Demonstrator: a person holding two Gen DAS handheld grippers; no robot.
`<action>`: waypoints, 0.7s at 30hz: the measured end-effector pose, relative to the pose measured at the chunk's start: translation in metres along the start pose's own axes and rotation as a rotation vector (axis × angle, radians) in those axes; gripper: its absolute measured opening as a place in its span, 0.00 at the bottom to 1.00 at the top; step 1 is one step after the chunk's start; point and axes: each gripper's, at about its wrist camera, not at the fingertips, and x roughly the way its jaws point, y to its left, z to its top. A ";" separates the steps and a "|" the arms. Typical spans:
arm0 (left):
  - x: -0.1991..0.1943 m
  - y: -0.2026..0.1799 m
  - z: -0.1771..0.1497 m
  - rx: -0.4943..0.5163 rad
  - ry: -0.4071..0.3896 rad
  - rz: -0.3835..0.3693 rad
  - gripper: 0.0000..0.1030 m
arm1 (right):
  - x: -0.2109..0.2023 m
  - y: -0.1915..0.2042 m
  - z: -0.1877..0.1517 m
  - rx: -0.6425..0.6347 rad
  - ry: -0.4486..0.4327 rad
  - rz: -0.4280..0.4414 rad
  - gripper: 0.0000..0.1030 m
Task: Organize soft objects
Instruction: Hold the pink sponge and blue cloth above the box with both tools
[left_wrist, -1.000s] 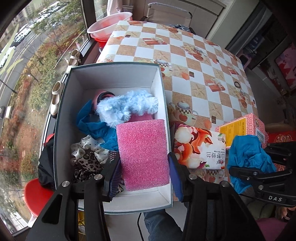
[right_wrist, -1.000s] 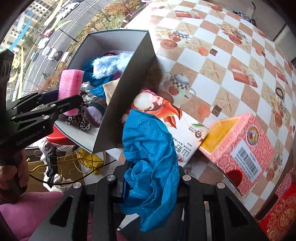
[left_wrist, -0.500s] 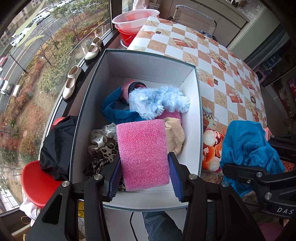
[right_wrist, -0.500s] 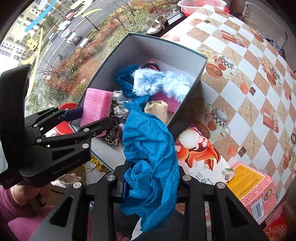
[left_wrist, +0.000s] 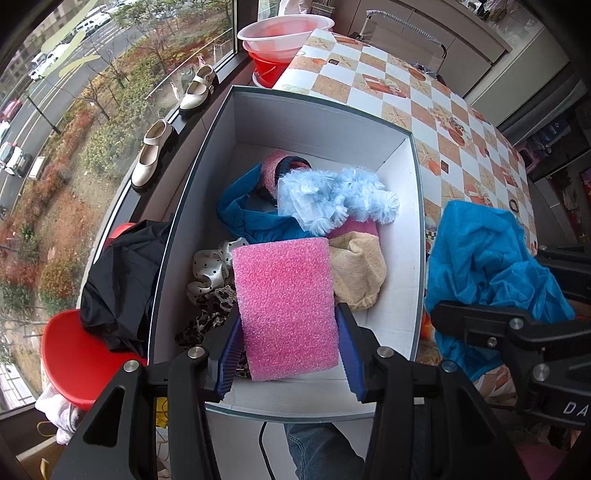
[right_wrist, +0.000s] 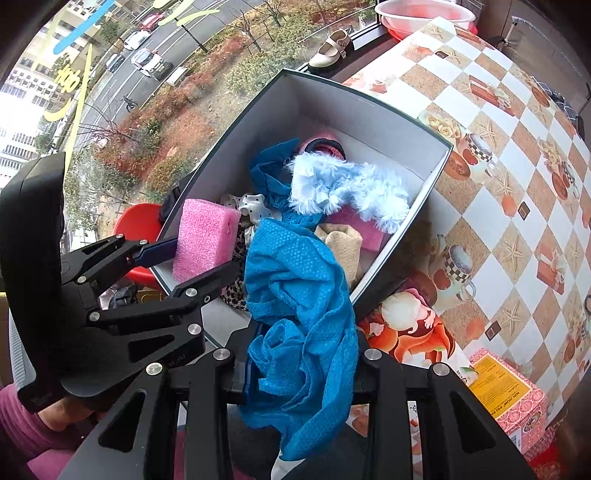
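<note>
Pink sponge (left_wrist: 286, 306) runs lengthwise out from left gripper (left_wrist: 288, 354), over box (left_wrist: 314, 110).

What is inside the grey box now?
The box holds a fluffy light-blue item, a dark blue cloth, a beige piece and spotted fabric. What lies beneath them is covered.

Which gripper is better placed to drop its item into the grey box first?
Left. The left gripper holds the pink foam sponge directly over the grey cardboard box; the right gripper's blue mesh cloth hangs at the rim.
</note>
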 end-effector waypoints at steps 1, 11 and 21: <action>0.000 0.000 0.001 0.003 -0.001 0.002 0.50 | -0.001 0.001 0.003 -0.003 -0.004 -0.001 0.33; -0.003 -0.004 0.008 0.007 -0.012 0.006 0.50 | -0.005 -0.006 0.019 0.010 -0.018 0.003 0.33; -0.002 -0.010 0.005 0.007 -0.006 0.005 0.50 | -0.006 -0.012 0.020 0.017 -0.013 0.002 0.33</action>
